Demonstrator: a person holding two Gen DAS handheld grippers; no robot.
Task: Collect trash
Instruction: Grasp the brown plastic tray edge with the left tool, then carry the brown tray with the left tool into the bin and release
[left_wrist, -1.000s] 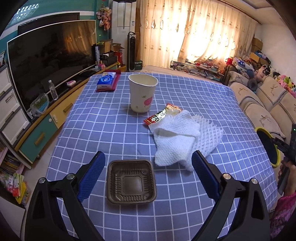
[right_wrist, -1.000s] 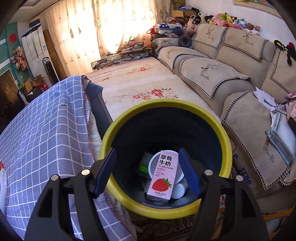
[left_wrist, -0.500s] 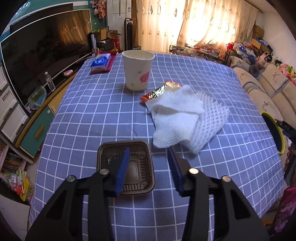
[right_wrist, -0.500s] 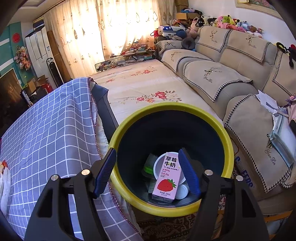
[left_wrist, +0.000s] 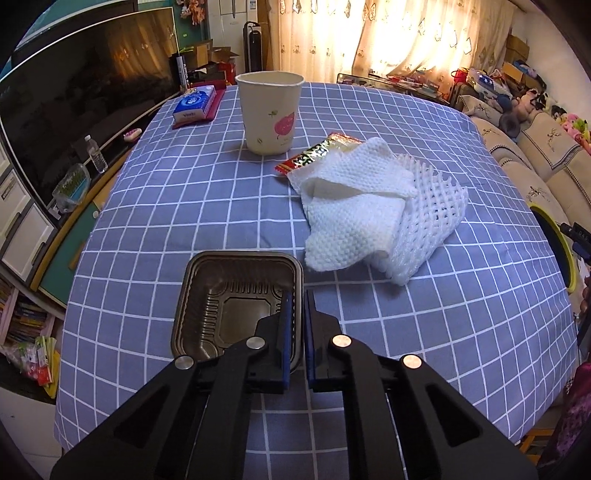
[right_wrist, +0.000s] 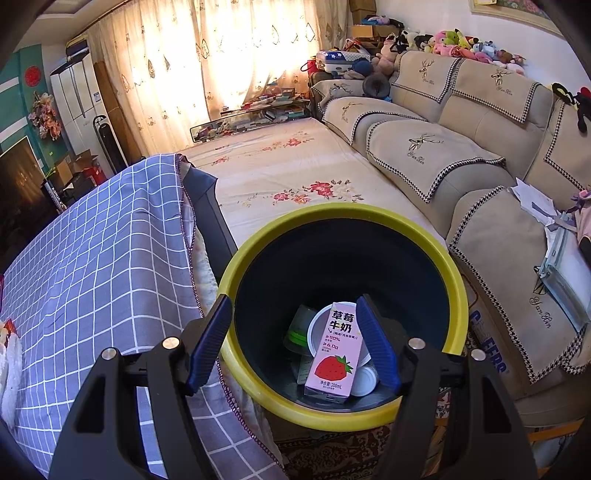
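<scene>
A brown plastic tray (left_wrist: 229, 295) lies on the checked tablecloth, and my left gripper (left_wrist: 297, 295) is shut on its right wall, one pad inside and one outside. Further back lie a white knitted cloth (left_wrist: 354, 206), a white foam net (left_wrist: 428, 221), a red and gold wrapper (left_wrist: 317, 149) and a standing paper cup (left_wrist: 269, 110). My right gripper (right_wrist: 294, 300) hangs open over a yellow-rimmed bin (right_wrist: 332, 214) beside the table. A pink strawberry milk carton (right_wrist: 334, 354) and other trash lie at the bin's bottom, below the fingers.
A blue tissue pack (left_wrist: 195, 101) sits at the table's far left corner. A TV (left_wrist: 74, 92) and a low cabinet run along the left. The bin's rim (left_wrist: 554, 243) shows off the table's right edge. A beige sofa (right_wrist: 461, 147) stands behind the bin.
My left gripper came down to the tray and its jaws went from wide open to shut on the tray's right wall. The right gripper stayed over the bin.
</scene>
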